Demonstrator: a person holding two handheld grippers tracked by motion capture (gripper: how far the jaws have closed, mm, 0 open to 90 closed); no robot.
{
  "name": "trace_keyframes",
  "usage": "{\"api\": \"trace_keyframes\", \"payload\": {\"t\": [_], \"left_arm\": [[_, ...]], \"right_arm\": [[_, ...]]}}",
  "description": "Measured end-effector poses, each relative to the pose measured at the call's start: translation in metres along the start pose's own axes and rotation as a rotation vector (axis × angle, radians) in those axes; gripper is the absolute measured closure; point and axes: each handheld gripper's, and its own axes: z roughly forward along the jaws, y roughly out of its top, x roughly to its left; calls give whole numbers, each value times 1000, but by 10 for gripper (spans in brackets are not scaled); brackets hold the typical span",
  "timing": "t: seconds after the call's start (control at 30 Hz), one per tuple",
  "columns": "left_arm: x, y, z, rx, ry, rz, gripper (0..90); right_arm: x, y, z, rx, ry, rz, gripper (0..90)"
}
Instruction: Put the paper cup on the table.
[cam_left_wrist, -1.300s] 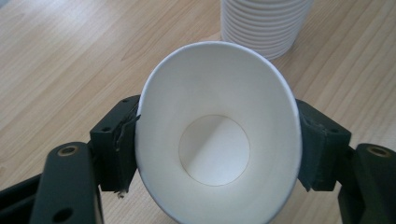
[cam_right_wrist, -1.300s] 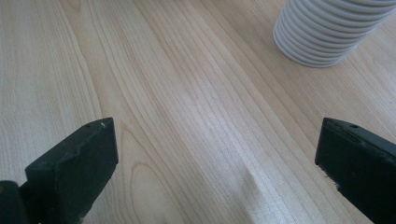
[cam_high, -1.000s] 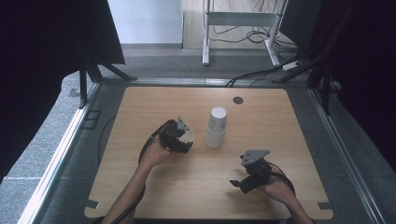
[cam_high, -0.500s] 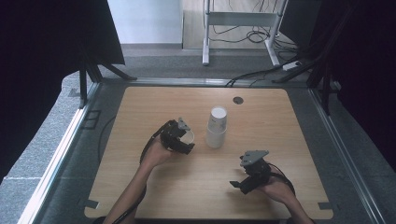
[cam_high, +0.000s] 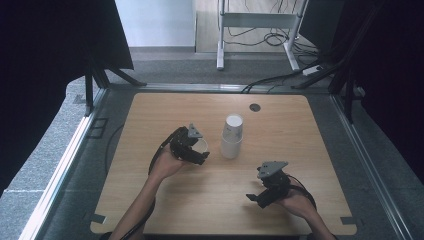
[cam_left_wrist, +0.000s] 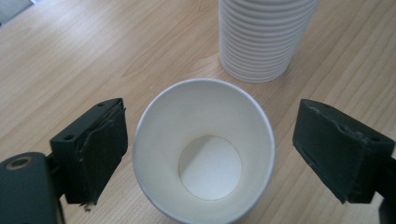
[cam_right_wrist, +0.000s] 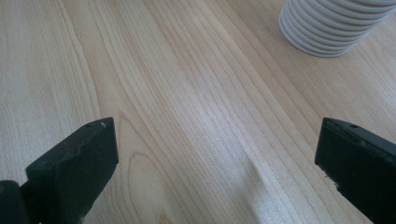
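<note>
Black rubber-faced pads of the left tool (cam_left_wrist: 201, 154) stand wide on either side of a single white paper cup (cam_left_wrist: 204, 151), with a gap showing between each pad and the cup's rim, so nothing presses on it; the jaws have just been opening, and the cup between them stands upright on its own base on the tabletop (cam_left_wrist: 70, 60). That reads as a release: the cup looks to have been set down mouth-up, just beside the stack it likely came from, and the pads have parted enough that the tool can back away without tipping it. In the high view the left tool (cam_high: 196, 150) sits left of centre with the cup's rim (cam_high: 200, 145) peeking out by its jaws, and the tall stack of white paper cups (cam_high: 232, 136) stands close by to its right, near but not touching the single cup. The stack (cam_left_wrist: 264, 37) shows the ridged rims of many nested cups, mouth-down on the wood. The right tool (cam_right_wrist: 217, 168) is also spread wide with bare wood grain between its pads and holds nothing; the foot of the stack (cam_right_wrist: 336, 28) lies well ahead of it. In the high view the right tool (cam_high: 261, 196) rests low near the front edge of the tabletop (cam_high: 150, 115), apart from the cups, seemingly parked out of the way while the left hand works.
</note>
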Motion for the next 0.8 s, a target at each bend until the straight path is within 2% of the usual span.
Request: {"api": "trace_keyframes", "payload": {"t": [0.17,0.5,0.73,0.8], "left_arm": [[-2,1,-13,-33,-4,7,66],[-12,-5,-39,-91,-21,-13,20],[-25,-15,-58,-110,-17,-10,5],[-28,-20,-61,-118,-17,-21,4]], "right_arm": [[-1,0,-3,-15,-10,2,3],[-2,-1,-11,-42,-24,16,6],[-4,-4,-17,-68,-44,38,5],[-4,-6,-19,-75,-48,45,4]]}}
